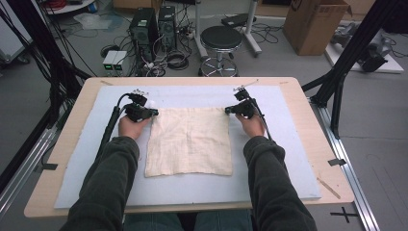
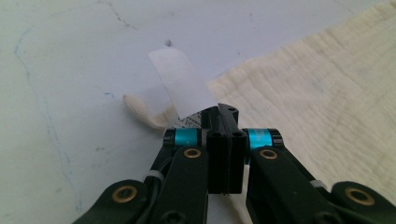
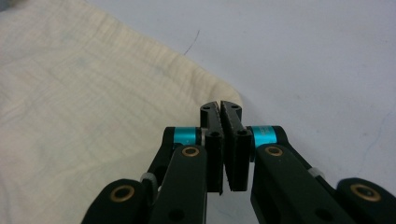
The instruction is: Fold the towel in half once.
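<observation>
- cream cloth [image 1: 188,140] is lying spread flat on the pale blue-grey mat [image 1: 288,159] that is covering the wooden table [image 1: 312,115], roughly in the middle between the person's two forearms.
- left gripper [image 1: 153,112] is sitting at the cloth's far left corner; in the left gripper view its jaws are pressing tight together on that corner, with the white label [image 2: 180,81] and a small fold of the cloth sticking out just past the tips.
- right gripper [image 1: 228,110] is sitting at the cloth's far right corner; in the right gripper view its jaws are standing closed against each other right at the corner's edge, and the cloth seems to be pinched between them.
- both near corners of the cloth are lying loose on the mat, well apart from either gripper.
</observation>
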Motion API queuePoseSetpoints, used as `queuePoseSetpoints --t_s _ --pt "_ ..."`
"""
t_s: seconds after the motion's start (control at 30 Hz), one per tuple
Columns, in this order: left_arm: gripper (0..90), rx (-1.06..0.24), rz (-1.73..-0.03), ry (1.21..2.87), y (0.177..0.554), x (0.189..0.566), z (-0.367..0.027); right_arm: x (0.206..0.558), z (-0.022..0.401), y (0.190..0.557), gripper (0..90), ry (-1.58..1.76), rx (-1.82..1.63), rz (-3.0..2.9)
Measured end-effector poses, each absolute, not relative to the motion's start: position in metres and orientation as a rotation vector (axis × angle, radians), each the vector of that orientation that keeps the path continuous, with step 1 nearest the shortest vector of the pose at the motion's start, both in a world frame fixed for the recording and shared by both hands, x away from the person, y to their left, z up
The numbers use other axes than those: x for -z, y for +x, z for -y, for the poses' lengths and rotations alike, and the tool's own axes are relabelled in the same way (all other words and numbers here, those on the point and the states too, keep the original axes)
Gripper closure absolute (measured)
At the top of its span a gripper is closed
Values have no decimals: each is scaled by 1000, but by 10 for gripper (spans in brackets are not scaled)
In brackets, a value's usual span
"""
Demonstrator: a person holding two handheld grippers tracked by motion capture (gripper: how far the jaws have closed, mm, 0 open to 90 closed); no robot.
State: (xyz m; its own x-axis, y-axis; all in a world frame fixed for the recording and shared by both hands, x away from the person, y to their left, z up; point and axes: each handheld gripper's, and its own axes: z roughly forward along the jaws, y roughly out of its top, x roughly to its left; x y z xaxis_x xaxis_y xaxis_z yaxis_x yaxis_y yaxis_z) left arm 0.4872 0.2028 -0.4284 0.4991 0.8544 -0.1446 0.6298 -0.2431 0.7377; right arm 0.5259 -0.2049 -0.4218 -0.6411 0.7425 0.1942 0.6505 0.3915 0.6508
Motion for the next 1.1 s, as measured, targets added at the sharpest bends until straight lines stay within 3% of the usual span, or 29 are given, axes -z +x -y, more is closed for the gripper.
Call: queuePoseSetpoints --t_s 0.37,0.4,0.43,0.5,0.57,0.67,0.87,1.1 --pt "892 -382 -1229 1972 488 428 -208 422 203 524 880 1243 -1107 -2516" --pt "705 -396 -1246 1969 489 430 -207 424 203 524 880 1257 -1099 -2523" --pt "705 -392 -1267 1969 491 432 -205 424 203 524 880 1257 -1099 -2523" --pt "601 -382 -1298 1958 493 436 -203 425 202 524 879 1253 -1091 -2524" --pt "560 -386 -1309 1938 494 438 -201 425 201 524 878 1245 -1085 -2521" --pt "590 -432 -1298 1958 493 438 -195 425 200 524 878 1253 -1083 -2519" --pt "870 -442 -1293 1964 492 438 -192 430 195 524 877 1243 -1074 -2533" --pt "884 -439 -1261 1982 489 432 -196 426 197 523 878 1254 -1116 -2528"
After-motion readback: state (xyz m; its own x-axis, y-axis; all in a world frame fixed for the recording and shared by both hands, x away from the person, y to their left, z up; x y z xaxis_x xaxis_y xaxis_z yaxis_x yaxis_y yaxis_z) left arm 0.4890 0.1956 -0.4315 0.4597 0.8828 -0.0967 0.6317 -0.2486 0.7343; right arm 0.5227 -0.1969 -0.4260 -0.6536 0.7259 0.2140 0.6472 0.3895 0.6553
